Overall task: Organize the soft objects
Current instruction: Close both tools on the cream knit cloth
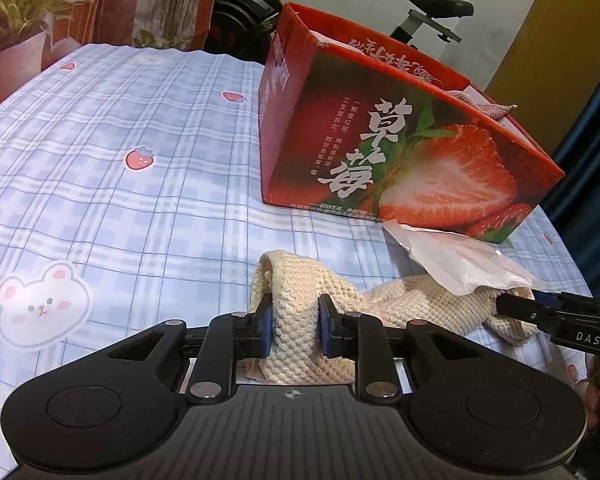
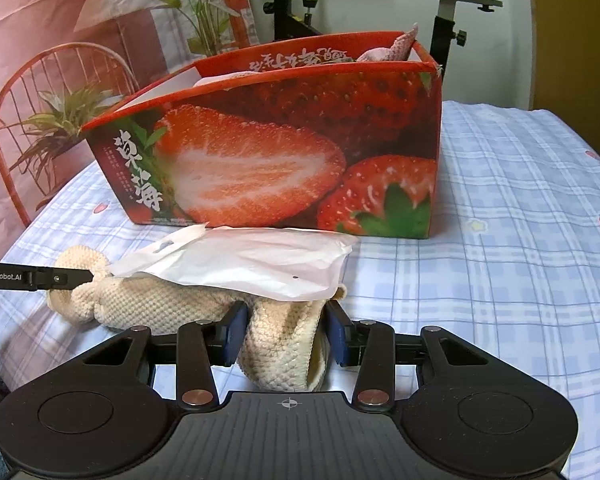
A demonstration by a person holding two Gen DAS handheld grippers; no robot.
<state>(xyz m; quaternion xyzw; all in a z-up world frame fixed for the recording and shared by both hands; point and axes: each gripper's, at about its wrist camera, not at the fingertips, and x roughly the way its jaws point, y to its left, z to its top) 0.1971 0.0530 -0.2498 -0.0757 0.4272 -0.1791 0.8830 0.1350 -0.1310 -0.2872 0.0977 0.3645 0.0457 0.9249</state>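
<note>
A cream knitted cloth [image 1: 420, 300] lies crumpled on the blue checked sheet [image 1: 120, 200] in front of a red strawberry box [image 1: 380, 140]. My left gripper [image 1: 295, 322] is shut on one end of the cloth, with the fabric bunched between its blue pads. In the right wrist view, my right gripper [image 2: 286, 332] is shut on the other end of the cream cloth [image 2: 160, 300]. A white plastic bag [image 2: 252, 264] lies over the cloth's middle and touches the box [image 2: 280, 160]. Each gripper's tip shows in the other's view, the right gripper [image 1: 504, 306] and the left gripper [image 2: 80, 278]. A pink cloth [image 2: 396, 50] sticks out of the box.
An exercise bike [image 2: 452, 8] stands behind the bed. A potted plant [image 1: 16, 12] and a pink and red printed backdrop [image 2: 60, 20] fill the back left. The sheet [image 2: 520, 220] stretches wide on both sides of the box.
</note>
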